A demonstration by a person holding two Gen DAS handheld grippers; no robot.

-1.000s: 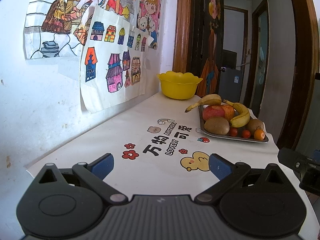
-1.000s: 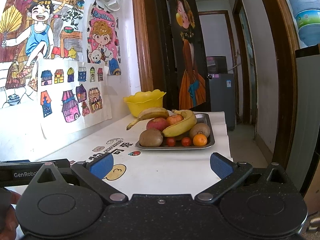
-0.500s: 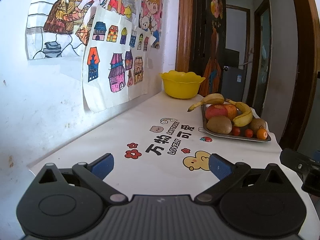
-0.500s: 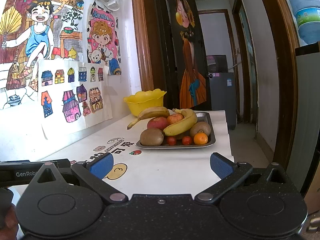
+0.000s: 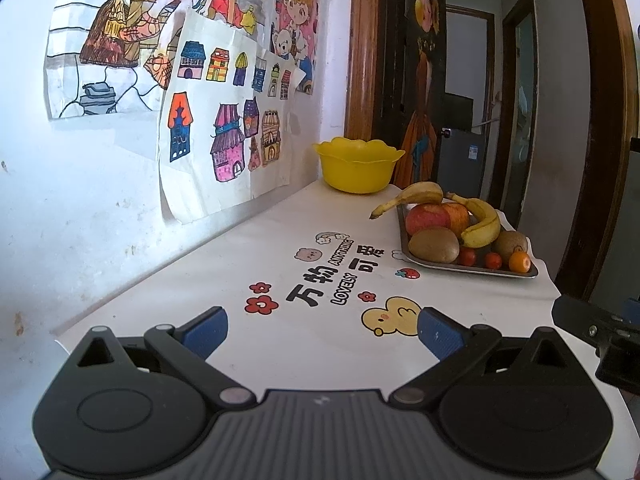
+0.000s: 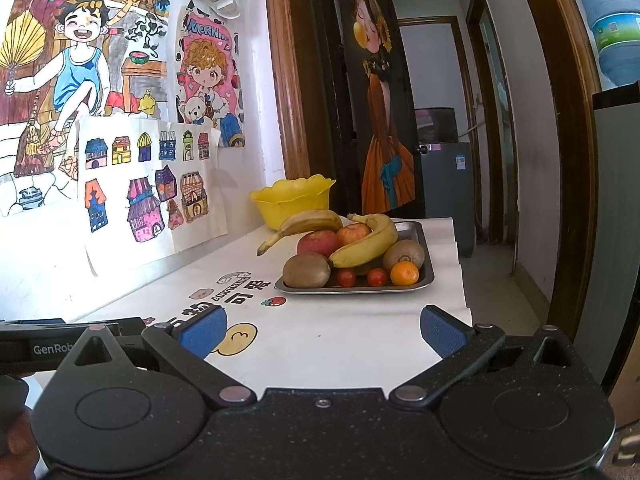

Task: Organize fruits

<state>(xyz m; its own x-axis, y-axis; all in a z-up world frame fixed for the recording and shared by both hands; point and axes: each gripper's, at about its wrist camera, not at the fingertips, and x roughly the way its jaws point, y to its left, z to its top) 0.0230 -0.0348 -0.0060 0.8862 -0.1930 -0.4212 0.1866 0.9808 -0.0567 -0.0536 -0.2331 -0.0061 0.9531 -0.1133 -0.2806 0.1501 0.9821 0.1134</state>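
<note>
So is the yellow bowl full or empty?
Cannot tell. The yellow bowl stands upright behind the tray, but both views see only its outside and rim, not the inside.

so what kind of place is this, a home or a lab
Most likely a home: children's coloured drawings are taped to the wall, a metal tray of fruit and a yellow bowl sit on a cartoon-printed tablecloth, and a hallway opens behind.

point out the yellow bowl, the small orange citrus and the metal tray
yellow scalloped plastic bowl [image 6: 294, 206], right wrist view, front wall
small round orange citrus [image 6: 404, 273], right wrist view, middle of peel
rectangular metal tray [image 6: 352, 289], right wrist view, near rim
</note>
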